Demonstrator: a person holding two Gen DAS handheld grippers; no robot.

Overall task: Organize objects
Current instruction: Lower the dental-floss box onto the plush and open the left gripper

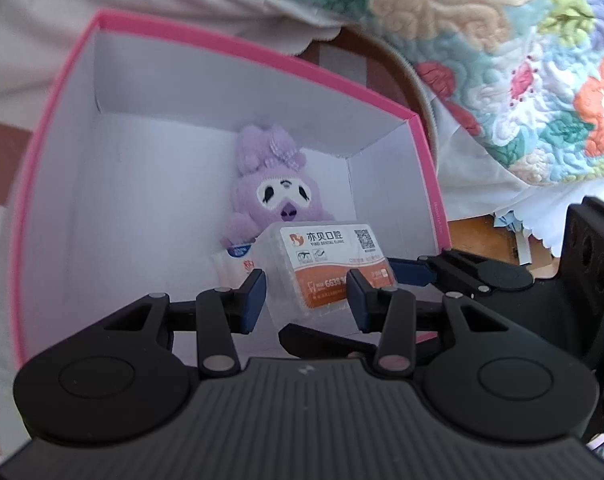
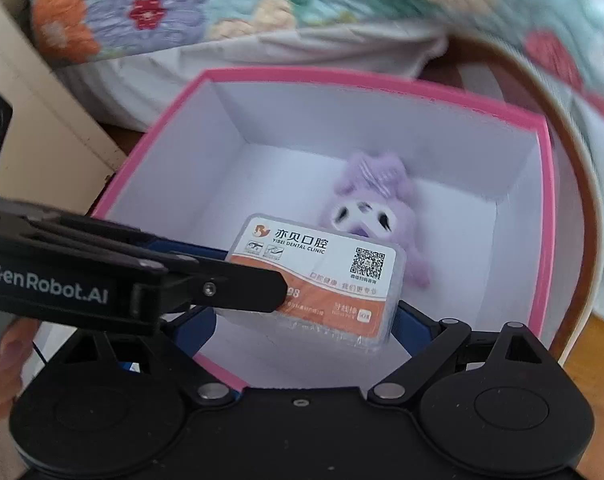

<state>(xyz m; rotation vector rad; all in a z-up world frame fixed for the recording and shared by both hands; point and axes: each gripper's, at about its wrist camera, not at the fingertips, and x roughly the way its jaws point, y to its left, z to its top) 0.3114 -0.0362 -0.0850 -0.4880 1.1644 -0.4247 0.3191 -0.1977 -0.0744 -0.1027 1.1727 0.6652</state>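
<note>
A clear plastic box (image 1: 326, 264) (image 2: 318, 276) with an orange and white dental-clinic label hangs inside the open pink box (image 1: 161, 80) (image 2: 342, 112), which has white inner walls. My left gripper (image 1: 306, 300) is shut on the clear box, and one of its black fingers (image 2: 241, 290) lies across the box's left end. My right gripper (image 2: 304, 324) is shut on the same box along its length, and its blue pad (image 1: 412, 273) presses the right end. A purple plush toy (image 1: 273, 184) (image 2: 374, 200) lies on the pink box's floor just beyond. A small white packet (image 1: 237, 264) sits beside the plush.
A floral quilt (image 1: 502, 60) (image 2: 221, 0) lies behind and to the right of the pink box. A round white-rimmed edge (image 2: 582, 200) curves past its right side. A beige box (image 2: 41, 120) stands at the left. A person's fingers (image 2: 1, 360) show at the lower left.
</note>
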